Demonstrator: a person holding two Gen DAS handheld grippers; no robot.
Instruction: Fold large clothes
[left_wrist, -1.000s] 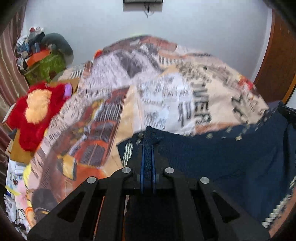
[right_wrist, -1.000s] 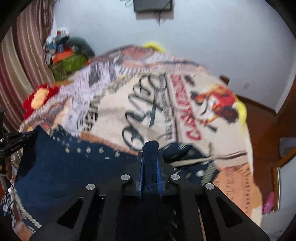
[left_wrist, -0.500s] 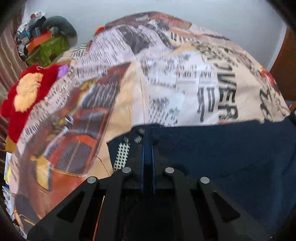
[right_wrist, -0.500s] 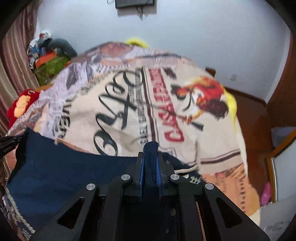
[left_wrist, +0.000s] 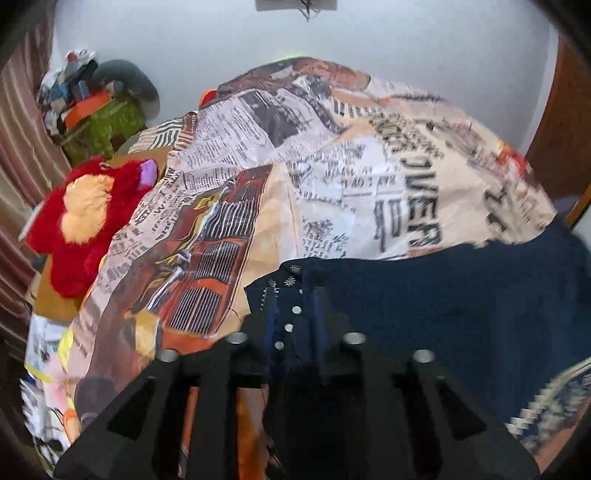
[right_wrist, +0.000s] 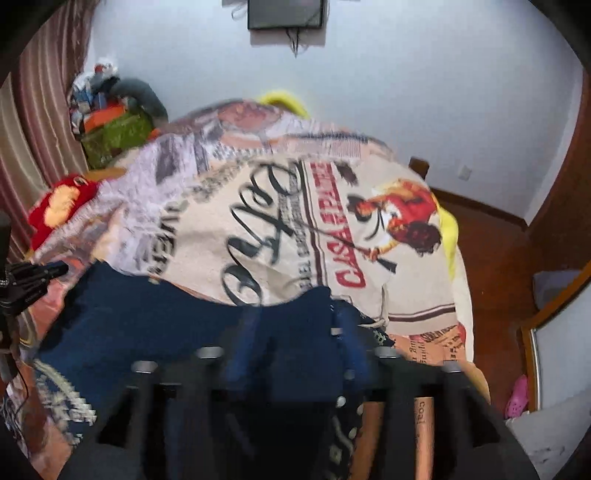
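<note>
Left gripper (left_wrist: 295, 317): we see jaws apart, navy garment (left_wrist: 443, 306) loose between.
Right gripper (right_wrist: 295, 332): likewise apart.
Risk: our laid fold slumps on the bedspread (left_wrist: 332, 184).

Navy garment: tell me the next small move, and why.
Probably draw both grippers straight back. The left gripper and right gripper both stand open, and the navy garment seems to lie on the printed bedspread, only its edge between the fingers.

Bed (left_wrist: 369, 177), newsprint-pattern cover; navy garment (left_wrist: 461, 295) lies on near part.
</note>
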